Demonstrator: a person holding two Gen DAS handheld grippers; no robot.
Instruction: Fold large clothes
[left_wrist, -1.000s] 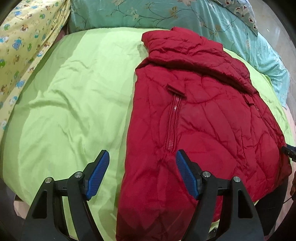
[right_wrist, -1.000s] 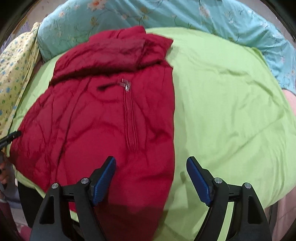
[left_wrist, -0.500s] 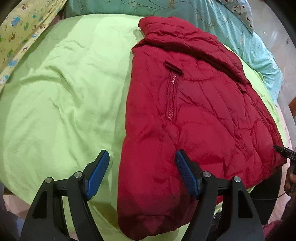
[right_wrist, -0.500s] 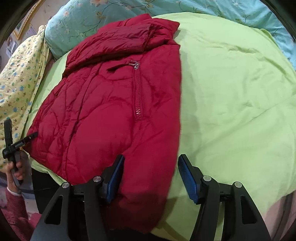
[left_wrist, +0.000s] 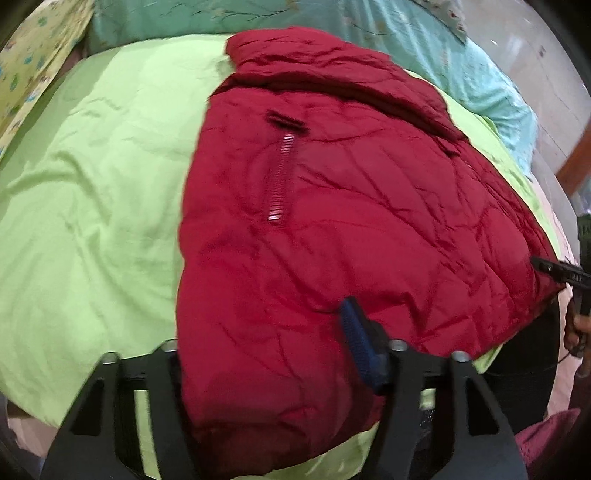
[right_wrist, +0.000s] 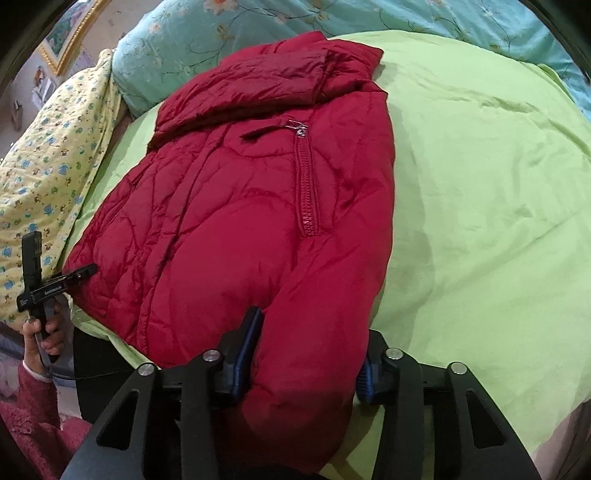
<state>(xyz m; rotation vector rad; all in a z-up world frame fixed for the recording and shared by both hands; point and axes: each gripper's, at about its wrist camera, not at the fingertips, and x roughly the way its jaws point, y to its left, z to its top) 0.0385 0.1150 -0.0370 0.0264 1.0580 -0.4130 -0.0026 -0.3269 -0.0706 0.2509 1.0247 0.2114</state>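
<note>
A red quilted puffer jacket lies folded on the light green bedsheet, sleeves tucked over the top, a pocket zipper on its face. It also shows in the right wrist view. My left gripper straddles the jacket's near left hem corner, jaws closing on the thick fabric; its left finger is hidden behind the jacket. My right gripper straddles the near right hem corner, blue pads pressing the fabric from both sides.
A teal floral pillow lies at the head of the bed, a yellow patterned quilt along one side. The bed's near edge sits just under both grippers. Each gripper shows at the other view's edge.
Both grippers moved forward onto the jacket's near hem and their jaws narrowed from wide open to gripping the fabric corners. The jacket has not shifted.
</note>
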